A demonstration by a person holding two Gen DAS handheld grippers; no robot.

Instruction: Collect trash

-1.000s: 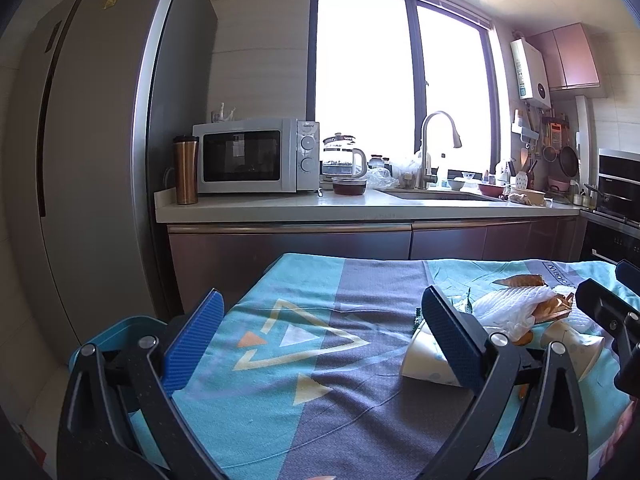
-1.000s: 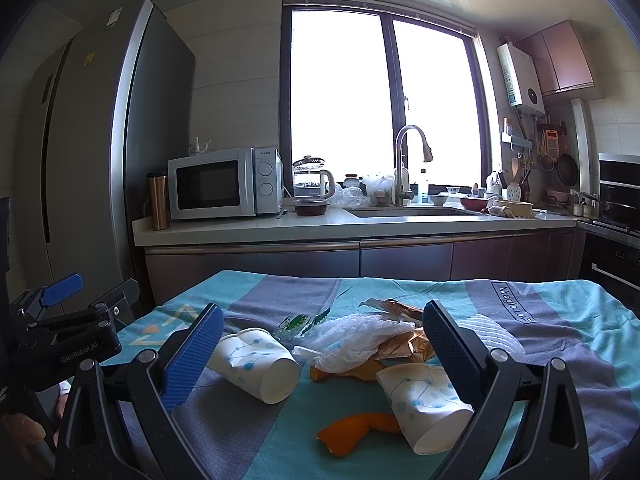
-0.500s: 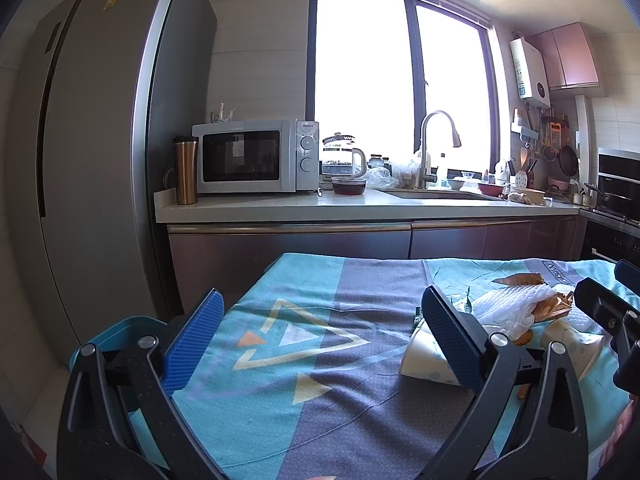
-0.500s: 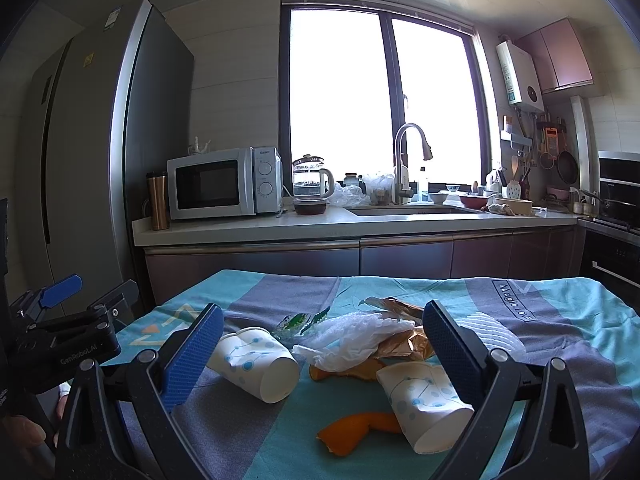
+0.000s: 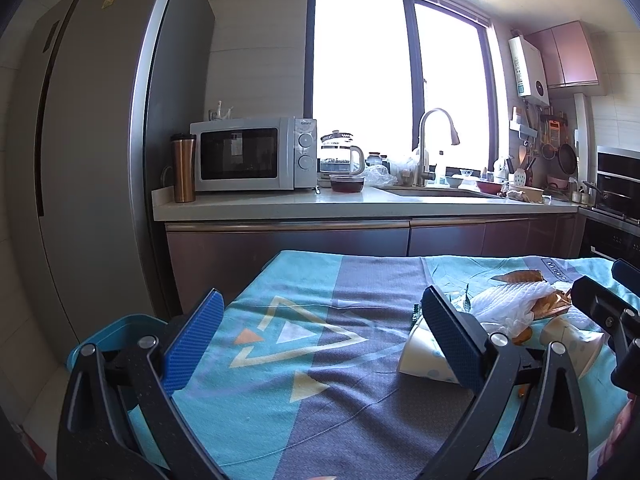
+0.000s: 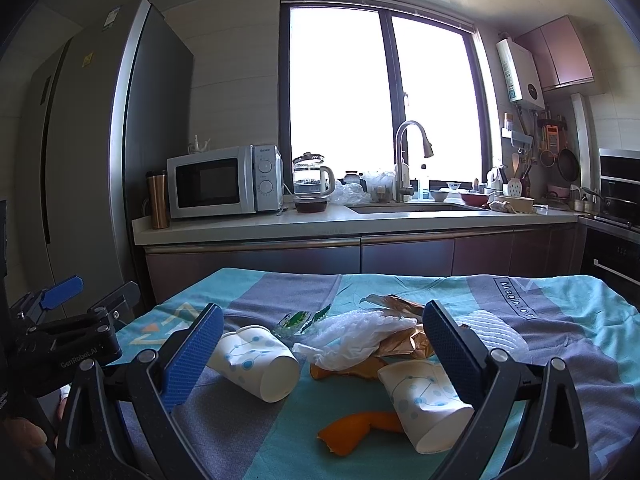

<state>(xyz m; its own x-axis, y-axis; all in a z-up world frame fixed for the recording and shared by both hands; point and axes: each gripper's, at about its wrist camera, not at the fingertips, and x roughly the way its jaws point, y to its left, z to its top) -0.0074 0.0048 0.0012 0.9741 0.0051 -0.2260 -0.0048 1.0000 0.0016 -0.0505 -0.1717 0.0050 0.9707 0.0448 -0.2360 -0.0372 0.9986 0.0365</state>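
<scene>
A pile of trash lies on the teal and grey tablecloth (image 6: 560, 320). One white paper cup (image 6: 256, 362) lies on its side at the left, a second paper cup (image 6: 424, 404) at the right. Between them sit a crumpled white plastic bag (image 6: 360, 332), brown wrappers (image 6: 404, 340) and orange peel (image 6: 356, 426). My right gripper (image 6: 322, 356) hangs open just before the pile, holding nothing. My left gripper (image 5: 320, 344) is open over bare cloth, left of the same cup (image 5: 420, 358) and bag (image 5: 508, 304). Each gripper shows at the edge of the other's view.
A blue bin (image 5: 116, 330) stands on the floor off the table's left edge. Behind the table runs a kitchen counter (image 6: 360, 220) with a microwave (image 6: 224, 186), kettle and sink. A tall fridge (image 5: 88, 160) stands at the left.
</scene>
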